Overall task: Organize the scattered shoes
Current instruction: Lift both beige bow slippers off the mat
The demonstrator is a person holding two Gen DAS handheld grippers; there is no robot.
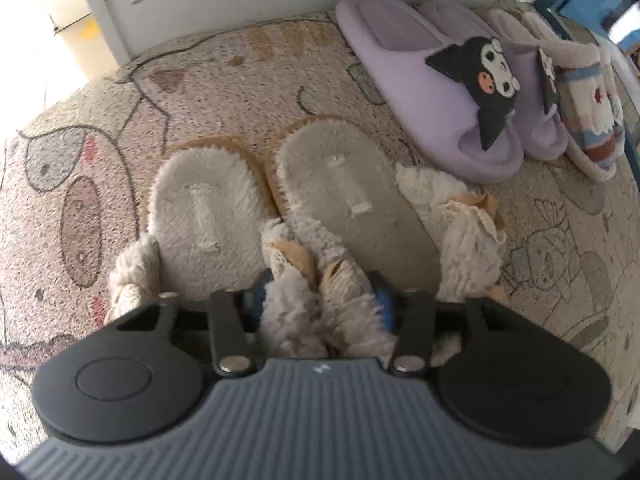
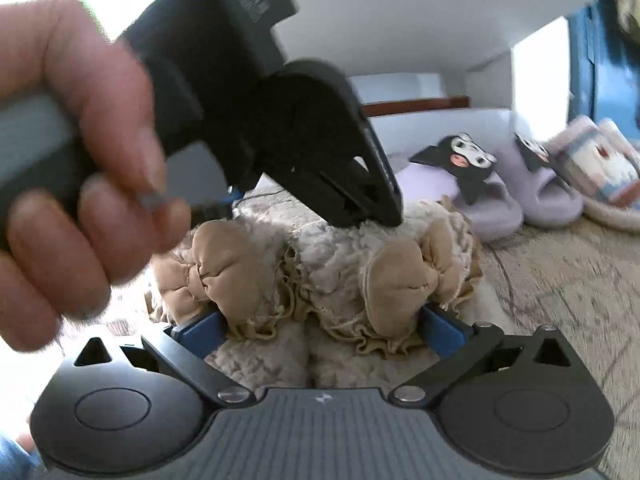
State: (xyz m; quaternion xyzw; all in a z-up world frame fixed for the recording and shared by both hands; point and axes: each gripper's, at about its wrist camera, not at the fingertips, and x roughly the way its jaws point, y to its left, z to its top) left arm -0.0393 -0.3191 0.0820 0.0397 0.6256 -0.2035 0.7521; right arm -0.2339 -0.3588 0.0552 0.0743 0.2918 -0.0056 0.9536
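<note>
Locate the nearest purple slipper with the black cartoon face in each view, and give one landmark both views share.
Left wrist: purple slipper, upper right on the rug, beyond the fluffy beige pair.
Right wrist: purple slipper, right of centre, behind the beige pair and the left tool.
Shared landmark: striped plush slipper farther right.

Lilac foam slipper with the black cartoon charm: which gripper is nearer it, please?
Probably left: left gripper pinches cream fleece slippers nearer the lilac slipper; right gripper brackets their toes, farther back.
</note>
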